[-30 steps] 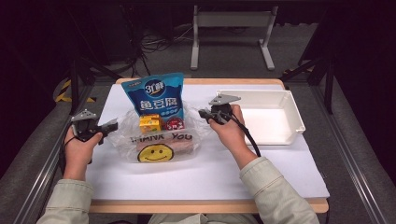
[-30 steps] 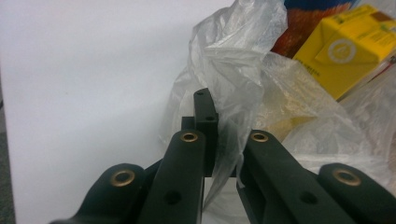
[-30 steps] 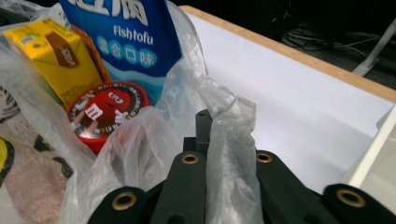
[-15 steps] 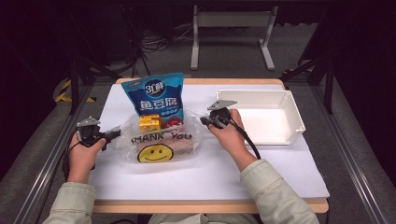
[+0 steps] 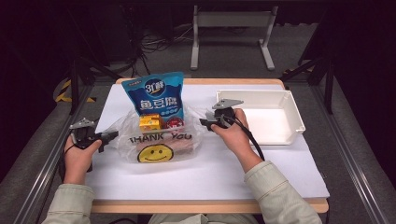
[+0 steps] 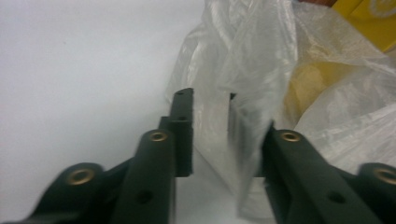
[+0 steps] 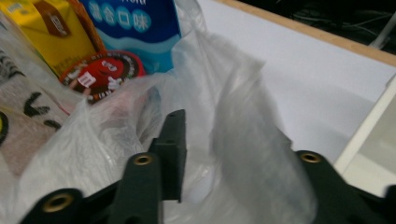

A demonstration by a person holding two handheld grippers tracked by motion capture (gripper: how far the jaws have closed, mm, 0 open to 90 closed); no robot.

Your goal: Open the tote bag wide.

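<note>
Right now both grippers are letting go of the plastic bag [image 5: 161, 142], so the job is a clean release w/o dragging it.

Left gripper [image 6: 210, 116]: jaws have just been opening, now part open, and a fold of bag film hangs in the gap, draped against the right-hand finger [image 6: 299, 172] but not pinched. Back out along the jaw line, not sideways, or the film snags.

Right gripper [image 7: 219, 154]: jaws also just opening, about halfway, w/ a bag handle loop standing between them and lying over the far finger. Nothing gripped. Open a bit wider, then pull straight back toward the white tray [image 5: 280, 100].

Beyond the fingertips the bag lies on the table, holding a yellow carton [image 7: 51, 32], a red round pack [image 7: 100, 72] and the blue pouch [image 5: 154, 93], which stands upright, so avoid any tug.
</note>
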